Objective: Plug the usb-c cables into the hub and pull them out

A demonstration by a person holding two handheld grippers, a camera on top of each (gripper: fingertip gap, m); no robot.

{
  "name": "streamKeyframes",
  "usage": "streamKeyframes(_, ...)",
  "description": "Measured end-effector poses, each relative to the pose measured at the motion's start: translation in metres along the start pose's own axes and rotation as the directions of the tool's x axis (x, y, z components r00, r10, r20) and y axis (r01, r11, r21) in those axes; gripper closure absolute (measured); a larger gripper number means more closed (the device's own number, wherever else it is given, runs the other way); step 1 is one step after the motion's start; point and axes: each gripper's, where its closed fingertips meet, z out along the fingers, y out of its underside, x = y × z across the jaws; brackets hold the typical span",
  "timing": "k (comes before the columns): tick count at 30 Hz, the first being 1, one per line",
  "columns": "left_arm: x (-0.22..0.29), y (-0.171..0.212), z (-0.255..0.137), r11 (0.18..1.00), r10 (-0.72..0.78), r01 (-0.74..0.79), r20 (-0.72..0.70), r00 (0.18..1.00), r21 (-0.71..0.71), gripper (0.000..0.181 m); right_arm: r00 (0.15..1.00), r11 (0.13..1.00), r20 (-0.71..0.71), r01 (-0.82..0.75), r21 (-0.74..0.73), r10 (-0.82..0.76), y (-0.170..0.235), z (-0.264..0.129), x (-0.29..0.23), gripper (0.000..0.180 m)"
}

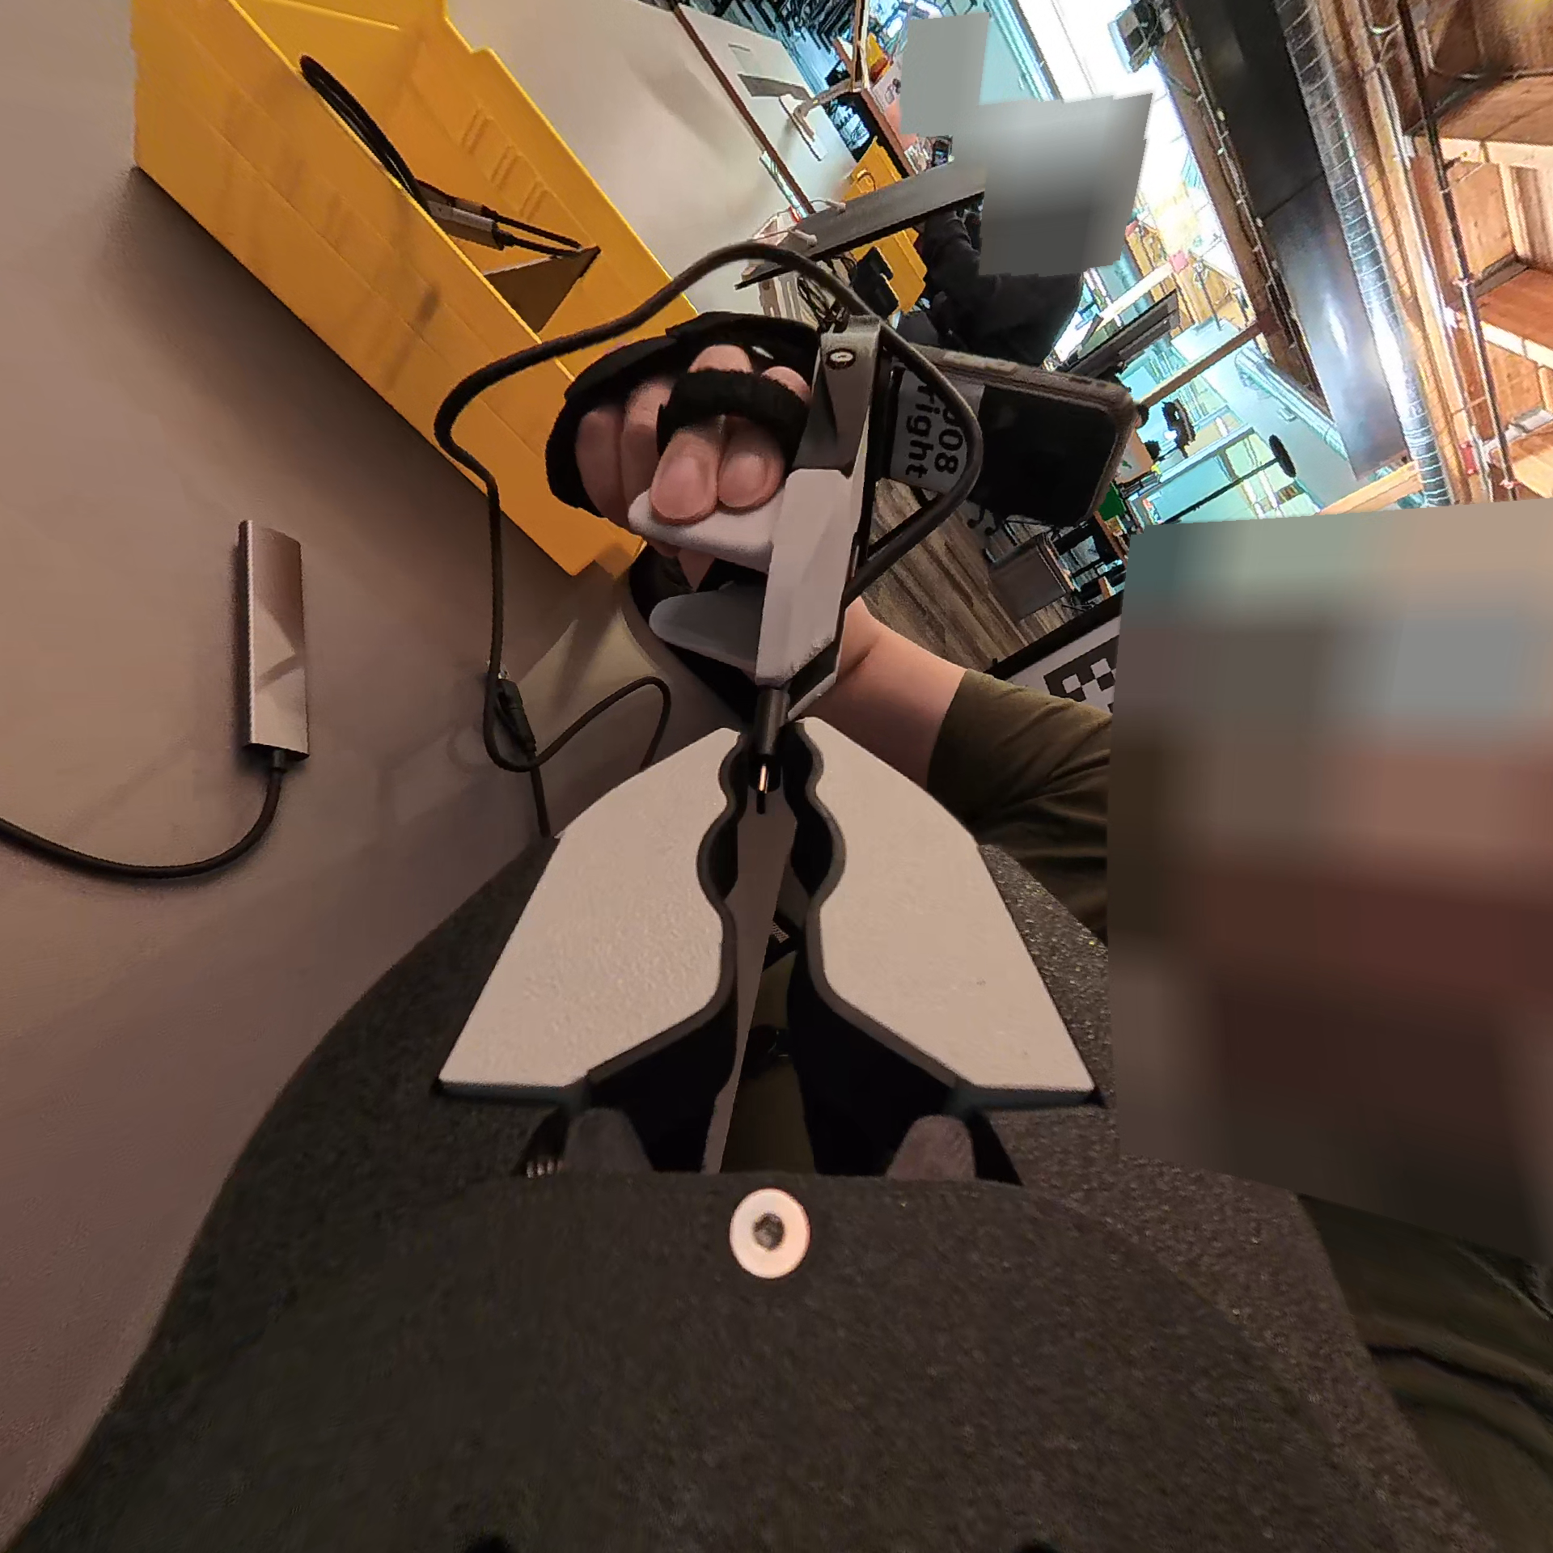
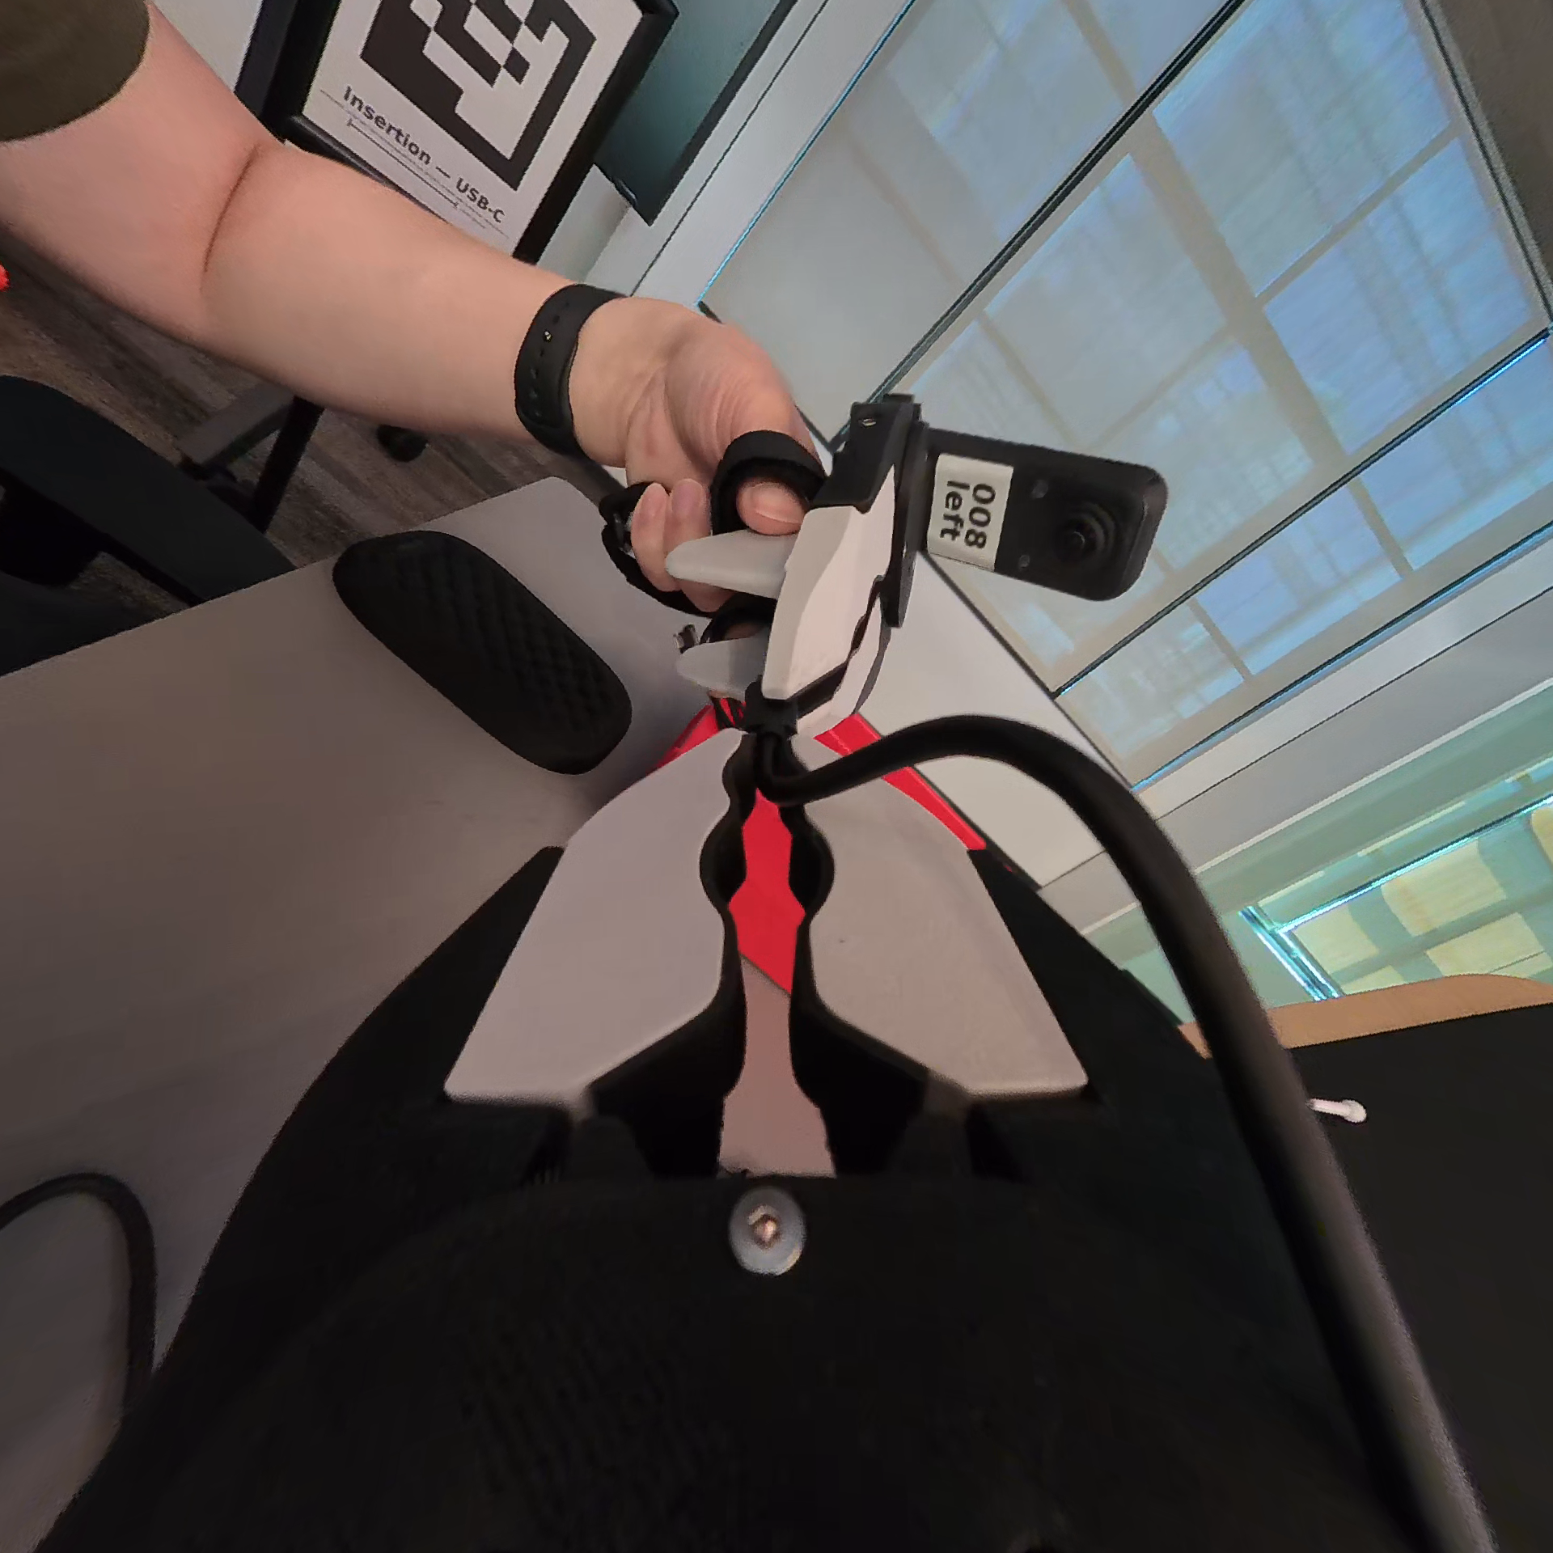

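Observation:
A black usb-c cable hangs in the air between both grippers. In the left wrist view my left gripper has its jaws closed down around the plug, whose metal tip points towards the camera. The right gripper comes in from above and holds the plug's rear. In the right wrist view my right gripper is shut on the cable just behind the plug, and the left gripper meets it tip to tip. The grey hub lies on the table to the left, untouched.
Stacked yellow bins stand behind the hub; one holds another hub. The hub's own lead trails off left. A black padded oblong lies on the grey table, with a red object beyond the fingers. Both grippers' tips are close together, under 4 cm apart.

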Motion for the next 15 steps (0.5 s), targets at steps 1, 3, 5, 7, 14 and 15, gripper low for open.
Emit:
streamKeyframes(1,0.001,0.0,0.0,1.0,0.003,-0.003,-0.005,1.0,0.002,0.173,1.0,1.0,0.002,-0.009,-0.003,0.009,0.0,0.0,0.001,0.174)
streamKeyframes(3,0.002,-0.002,0.0,0.999,0.033,-0.033,-0.011,0.999,0.017,0.173,1.0,1.0,-0.009,-0.018,0.001,0.018,-0.002,-0.001,0.004,0.174)
streamKeyframes(5,0.004,-0.008,-0.001,0.993,0.102,-0.102,0.01,0.995,0.052,0.174,0.999,1.0,-0.023,-0.027,0.0,0.027,-0.004,-0.005,0.009,0.174)
streamKeyframes(7,0.005,-0.016,-0.008,0.968,0.216,-0.224,0.077,0.973,0.113,0.169,0.997,0.999,-0.067,-0.045,0.006,0.045,-0.006,-0.015,0.022,0.174)
streamKeyframes(14,-0.052,-0.002,-0.018,0.798,0.431,-0.592,0.581,0.69,0.11,0.141,0.955,0.991,-0.264,-0.125,0.056,0.136,-0.026,-0.072,0.081,0.175)
streamKeyframes(15,-0.067,0.008,-0.007,0.807,0.441,-0.588,0.605,0.663,0.056,0.141,0.949,0.991,-0.286,-0.124,0.056,0.134,-0.03,-0.079,0.086,0.174)
